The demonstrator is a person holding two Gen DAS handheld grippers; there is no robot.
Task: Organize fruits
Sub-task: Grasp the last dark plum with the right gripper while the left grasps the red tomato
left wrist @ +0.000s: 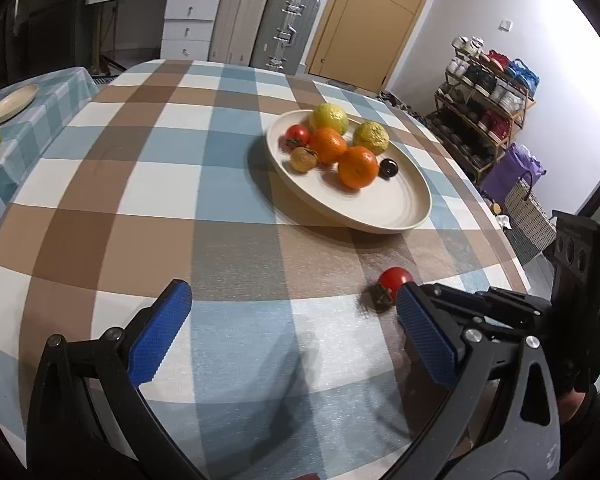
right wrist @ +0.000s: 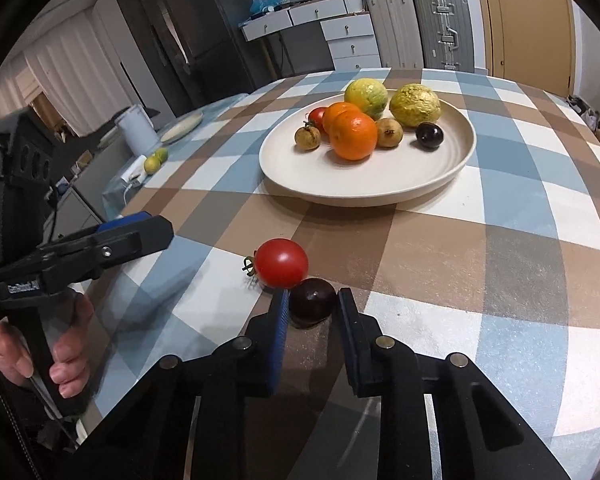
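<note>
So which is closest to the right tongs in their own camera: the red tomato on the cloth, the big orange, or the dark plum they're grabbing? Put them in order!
1. Dark plum: between the pads of the right tongs, gripped.
2. Red tomato: on the cloth just behind the plum, slightly left.
3. Big orange: farthest, on the cream plate across the table.
</note>
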